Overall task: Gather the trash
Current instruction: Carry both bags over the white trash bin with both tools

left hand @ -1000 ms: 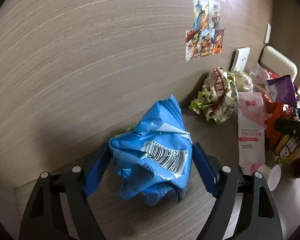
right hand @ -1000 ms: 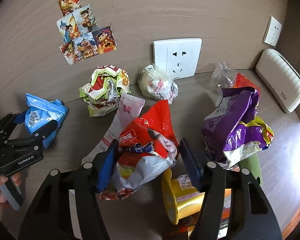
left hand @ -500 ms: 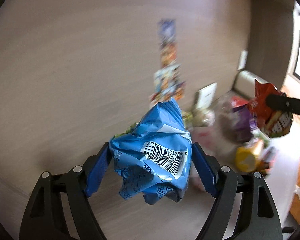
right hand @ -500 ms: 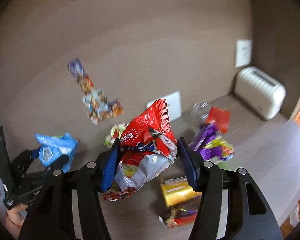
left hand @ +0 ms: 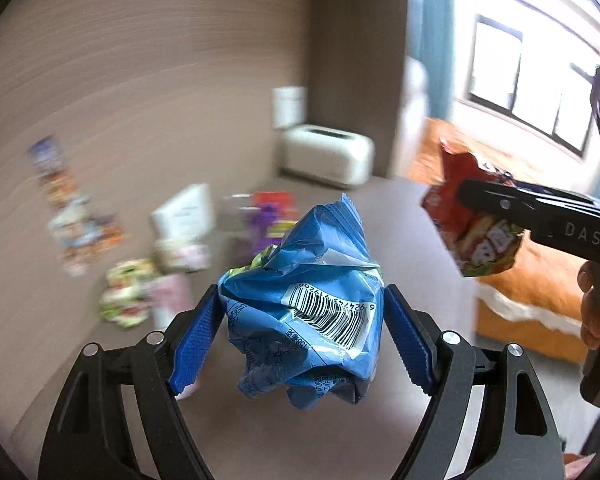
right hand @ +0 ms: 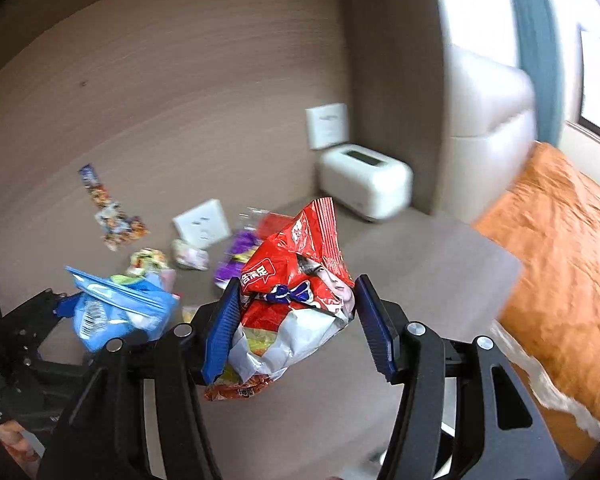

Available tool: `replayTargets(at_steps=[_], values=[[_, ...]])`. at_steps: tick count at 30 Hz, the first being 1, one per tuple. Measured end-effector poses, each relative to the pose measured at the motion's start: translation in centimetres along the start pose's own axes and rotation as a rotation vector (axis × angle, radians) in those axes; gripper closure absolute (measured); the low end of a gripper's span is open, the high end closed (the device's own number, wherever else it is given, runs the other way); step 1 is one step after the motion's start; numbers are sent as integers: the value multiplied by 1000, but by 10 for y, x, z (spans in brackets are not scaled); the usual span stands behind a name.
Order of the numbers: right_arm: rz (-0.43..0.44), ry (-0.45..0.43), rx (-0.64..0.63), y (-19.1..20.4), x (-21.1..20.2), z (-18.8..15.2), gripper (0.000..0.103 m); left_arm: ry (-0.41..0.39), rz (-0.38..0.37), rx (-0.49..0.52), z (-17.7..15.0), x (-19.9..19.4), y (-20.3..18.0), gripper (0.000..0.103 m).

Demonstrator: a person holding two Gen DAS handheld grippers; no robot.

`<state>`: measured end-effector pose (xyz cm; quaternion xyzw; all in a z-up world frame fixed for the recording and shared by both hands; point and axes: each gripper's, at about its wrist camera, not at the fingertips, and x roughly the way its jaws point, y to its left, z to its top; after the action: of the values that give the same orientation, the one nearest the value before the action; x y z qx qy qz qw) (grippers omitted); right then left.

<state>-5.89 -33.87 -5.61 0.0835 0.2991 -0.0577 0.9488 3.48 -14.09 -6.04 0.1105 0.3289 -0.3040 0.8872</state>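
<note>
Left wrist view: left tongs (left hand: 300,328) grip a crumpled blue foil wrapper (left hand: 304,312), lifted above the brown surface (left hand: 400,216); remaining litter lies far left, blurred. No bin visible.

Right wrist view: right tongs (right hand: 292,320) clamp a crumpled red snack bag (right hand: 292,304), long axis upright; orange bed (right hand: 560,260) at right.

Crumpled blue wrapper (left hand: 304,312) held aloft, barcode showing; creased red snack bag (right hand: 296,300) likewise; other litter (left hand: 140,296) blurred, seemingly wrappers.
</note>
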Motion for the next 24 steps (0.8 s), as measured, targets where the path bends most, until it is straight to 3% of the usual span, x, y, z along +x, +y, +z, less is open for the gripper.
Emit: replayTargets(at_steps=[10,14,19,24], values=[[-209,59,171,-112,-46,-59,45,113,-286,237,-1,65,-151,25],[-269,115,252,-156,-52,-92,45,149,-326,346,-14,91,-215,25],[-326,196,325,-201,-49,-137,45,244,-394,395,-41,126,-278,25],[-343,255,365,-230,-35,-175,45,329,-420,418,-66,164,-315,25]])
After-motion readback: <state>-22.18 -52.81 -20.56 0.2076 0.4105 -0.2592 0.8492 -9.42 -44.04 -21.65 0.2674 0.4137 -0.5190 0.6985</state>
